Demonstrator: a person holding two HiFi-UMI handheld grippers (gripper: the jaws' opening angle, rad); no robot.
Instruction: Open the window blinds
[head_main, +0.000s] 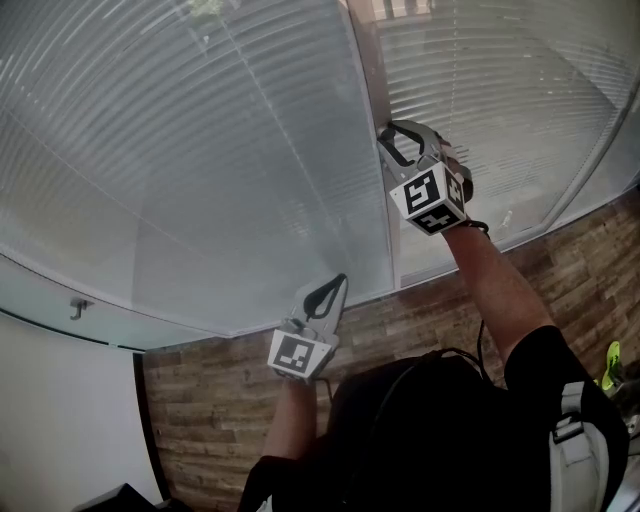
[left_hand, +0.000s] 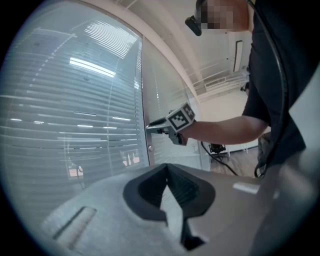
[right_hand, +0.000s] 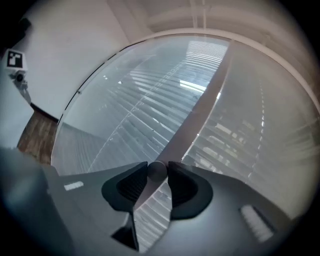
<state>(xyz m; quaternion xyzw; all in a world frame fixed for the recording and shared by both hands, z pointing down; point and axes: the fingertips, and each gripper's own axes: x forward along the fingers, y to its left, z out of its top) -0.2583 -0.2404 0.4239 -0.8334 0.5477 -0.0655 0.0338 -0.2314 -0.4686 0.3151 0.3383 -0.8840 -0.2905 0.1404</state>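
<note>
Our right gripper (right_hand: 157, 175) has its fingers pinching the small round knob (right_hand: 156, 168) on the window post (head_main: 372, 150) between the blinds (head_main: 200, 170), the knob's axis in line with them. Left gripper (left_hand: 167, 170) hangs lower, fingers pressed together, empty.

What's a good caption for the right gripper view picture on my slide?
The right claw pinches a small round knob on the post between two windows covered by slatted blinds.

From overhead the right gripper (head_main: 392, 136) hides the round knob (right_hand: 156, 170) it grips; a green thing (head_main: 611, 365) is cut by the right edge.
</note>
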